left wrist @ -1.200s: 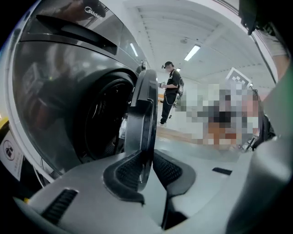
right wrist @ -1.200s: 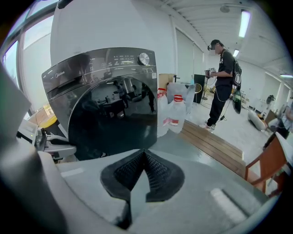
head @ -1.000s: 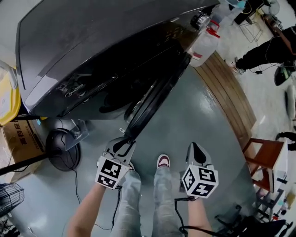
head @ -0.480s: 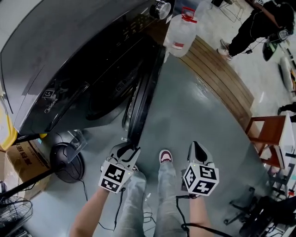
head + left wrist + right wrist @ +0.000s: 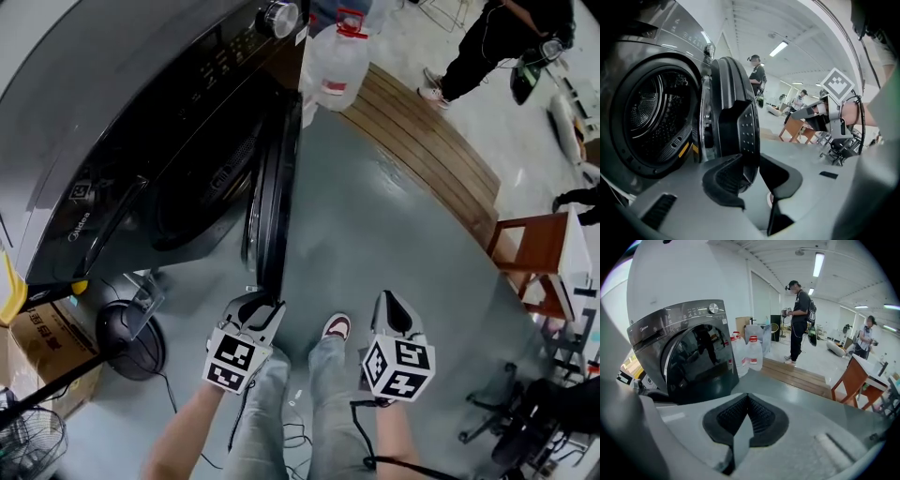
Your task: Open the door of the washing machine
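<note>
Open door edge-on ahead, bare floor right, water jugs beyond

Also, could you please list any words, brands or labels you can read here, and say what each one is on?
"Midea": small brand name on the front of the washing machine, beside its control panel.
Control panel markings: too small to read.
Red label on the water jug: too blurred to read.
Print on the cardboard box: too blurred to read.

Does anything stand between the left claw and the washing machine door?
Nothing visible does. The free edge of the door sits between the jaws of the left claw, which have just been opening and stand apart around it.
</note>
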`<action>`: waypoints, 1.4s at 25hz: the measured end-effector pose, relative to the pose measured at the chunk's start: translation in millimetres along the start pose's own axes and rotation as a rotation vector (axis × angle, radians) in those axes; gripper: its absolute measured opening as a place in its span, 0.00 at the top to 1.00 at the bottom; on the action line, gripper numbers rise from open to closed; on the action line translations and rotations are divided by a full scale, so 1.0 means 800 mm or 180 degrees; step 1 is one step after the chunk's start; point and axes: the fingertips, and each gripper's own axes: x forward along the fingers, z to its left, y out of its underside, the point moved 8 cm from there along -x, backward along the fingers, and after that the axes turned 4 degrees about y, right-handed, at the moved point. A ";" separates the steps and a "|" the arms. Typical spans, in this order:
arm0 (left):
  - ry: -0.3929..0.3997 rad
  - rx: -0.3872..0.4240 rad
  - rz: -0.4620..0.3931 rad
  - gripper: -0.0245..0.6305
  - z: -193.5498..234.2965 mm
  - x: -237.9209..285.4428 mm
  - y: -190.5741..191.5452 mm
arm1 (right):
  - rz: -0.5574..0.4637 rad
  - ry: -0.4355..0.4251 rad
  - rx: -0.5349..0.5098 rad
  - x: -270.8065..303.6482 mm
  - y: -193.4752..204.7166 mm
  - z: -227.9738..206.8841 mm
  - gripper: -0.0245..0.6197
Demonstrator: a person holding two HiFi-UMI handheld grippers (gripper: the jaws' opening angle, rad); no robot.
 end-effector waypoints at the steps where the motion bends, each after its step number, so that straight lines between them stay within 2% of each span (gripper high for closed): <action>1: -0.0006 -0.0002 0.0006 0.80 -0.004 0.003 -0.001 | 0.0002 0.0004 -0.0015 -0.003 0.000 -0.005 0.95; 10: 0.0042 0.0013 0.0115 0.80 -0.040 0.034 -0.017 | 0.0026 0.0089 -0.0028 -0.011 -0.004 -0.053 0.95; 25: 0.0128 -0.0073 0.0092 0.80 -0.086 0.091 -0.037 | 0.0073 0.0285 0.0237 -0.012 0.015 -0.122 0.95; 35: 0.0061 -0.0190 0.0012 0.80 -0.110 0.127 -0.053 | 0.0082 0.0407 0.0366 -0.007 0.018 -0.171 0.95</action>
